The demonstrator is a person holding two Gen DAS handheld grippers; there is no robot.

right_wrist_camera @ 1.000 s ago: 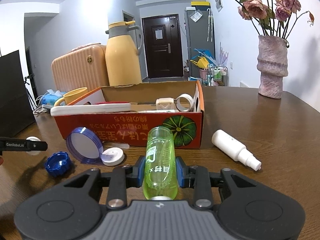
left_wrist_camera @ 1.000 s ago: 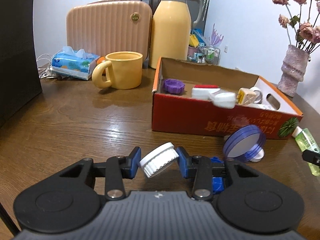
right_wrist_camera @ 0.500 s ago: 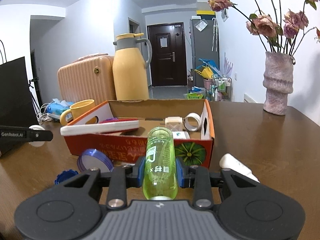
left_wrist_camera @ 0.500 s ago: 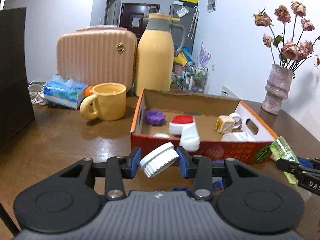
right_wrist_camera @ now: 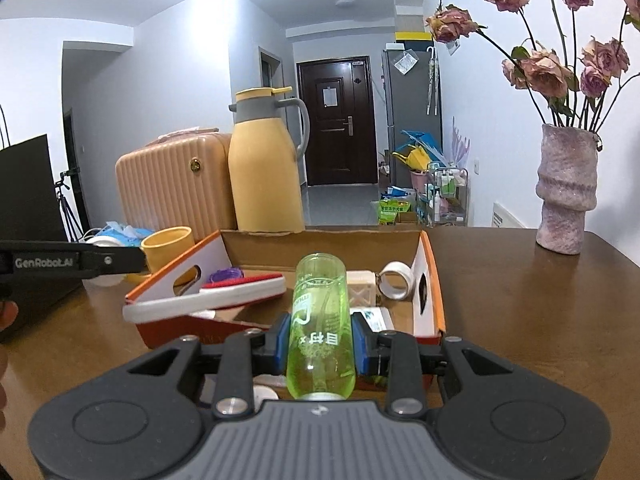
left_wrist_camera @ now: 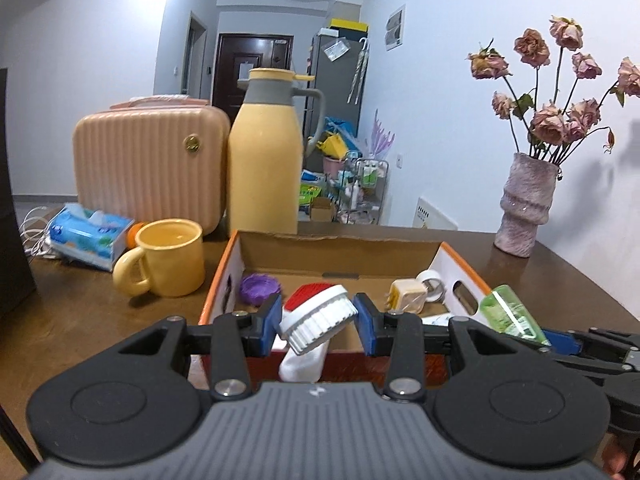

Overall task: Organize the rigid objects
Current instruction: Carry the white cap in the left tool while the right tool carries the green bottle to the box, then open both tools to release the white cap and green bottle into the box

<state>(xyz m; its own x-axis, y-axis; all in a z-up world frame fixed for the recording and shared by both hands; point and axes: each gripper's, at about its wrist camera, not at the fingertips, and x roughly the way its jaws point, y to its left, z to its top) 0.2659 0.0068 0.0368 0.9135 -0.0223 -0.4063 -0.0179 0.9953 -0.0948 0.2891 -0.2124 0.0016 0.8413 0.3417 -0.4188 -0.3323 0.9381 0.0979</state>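
White ribbed cap (left_wrist_camera: 318, 318) sits clamped in the left gripper (left_wrist_camera: 316, 324), green bottle (right_wrist_camera: 320, 320) in the right gripper (right_wrist_camera: 320, 338), both poised above the cardboard box (right_wrist_camera: 430, 280) just ahead, presumably for dropping in.

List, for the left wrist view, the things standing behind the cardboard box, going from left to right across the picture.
Tissue pack → yellow mug → yellow thermos jug → vase of dried roses
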